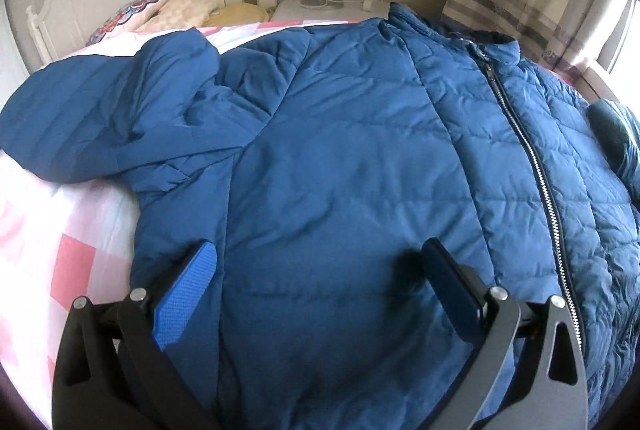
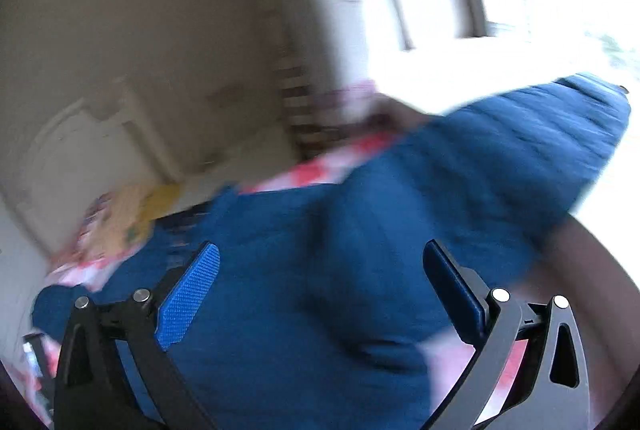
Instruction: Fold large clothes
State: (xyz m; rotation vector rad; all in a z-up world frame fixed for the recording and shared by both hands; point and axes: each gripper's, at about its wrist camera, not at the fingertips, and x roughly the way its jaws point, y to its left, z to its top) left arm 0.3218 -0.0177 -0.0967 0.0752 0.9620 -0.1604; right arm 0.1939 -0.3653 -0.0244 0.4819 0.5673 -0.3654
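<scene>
Jacket (image 1: 340, 158), blue and quilted, is lying front-up across the bed (image 1: 72, 246), zipper (image 1: 536, 158) closed and running toward the collar (image 1: 492, 50) at the far side. Pillows (image 1: 176, 10) are resting by the headboard beyond. Left sleeve (image 1: 80, 118) is sprawling out over the pink checked cover. Left gripper (image 1: 320, 262) is hovering over the lower front panel, fingers (image 1: 188, 294) spread wide and gripping nothing.

Right wrist view is blurring heavily; the right gripper (image 2: 320, 262) is also showing fingers (image 2: 192, 290) spread apart over blue fabric, with the other sleeve (image 2: 540, 150) stretching off toward the window.

Judging by the puffed quilting, the jacket is looking light, soft and springy, with a slick shell likely to slide; folds are probably going to rebound. Best holds seem to be cuffs, hem corners or shoulder seams.
</scene>
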